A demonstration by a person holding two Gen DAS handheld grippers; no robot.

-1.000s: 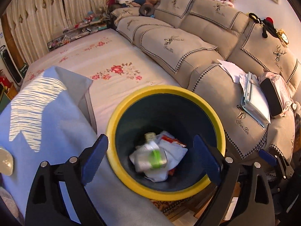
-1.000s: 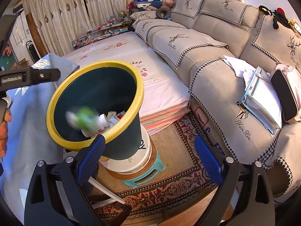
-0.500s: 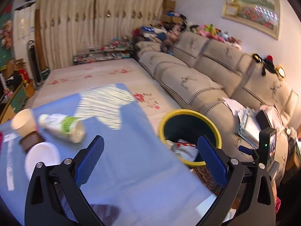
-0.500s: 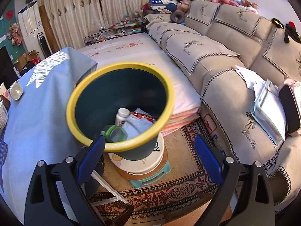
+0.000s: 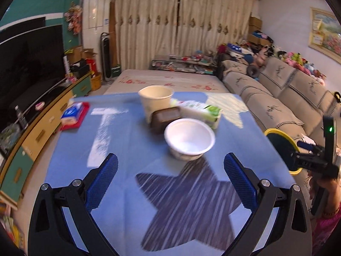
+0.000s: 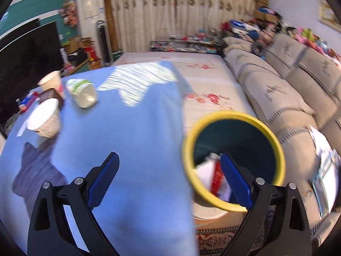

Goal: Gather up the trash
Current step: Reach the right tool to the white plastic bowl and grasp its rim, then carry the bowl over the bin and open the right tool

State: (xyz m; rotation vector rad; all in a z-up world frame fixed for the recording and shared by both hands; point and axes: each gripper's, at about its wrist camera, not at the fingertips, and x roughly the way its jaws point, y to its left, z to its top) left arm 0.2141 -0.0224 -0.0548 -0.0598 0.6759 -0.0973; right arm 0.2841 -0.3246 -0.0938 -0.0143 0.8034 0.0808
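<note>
Table (image 5: 70,183), covered in a blue star-print cloth, carried the remaining trash in a cluster toward its far edge.

Trash bin (image 6: 275,140) — dark, yellow-rimmed, stood off the table's right edge with white and red litter already inside.

Paper cup (image 5: 155,102) — tan, upright, nearest the far edge; judged light and easily crushed, best pinched across the rim wall.

White bowl (image 5: 189,138) — upright, nearest of the cluster and closest to centre; looked like thin foam or plastic, so probably light and brittle, to be taken by one side of the rim.

Green-and-white carton (image 5: 204,113) lay on its side behind the bowl toward the right edge; likely stiff enough for a grip across its flat faces.

Brown tray (image 5: 164,119) sat between cup and bowl, touching the cup — shallow, awkward to pinch.

Left gripper (image 5: 170,181) hung over the near half, jaws spread wide, nothing between them.

Right gripper (image 6: 169,181) straddled the table's right edge and the bin rim, jaws spread and empty.
</note>
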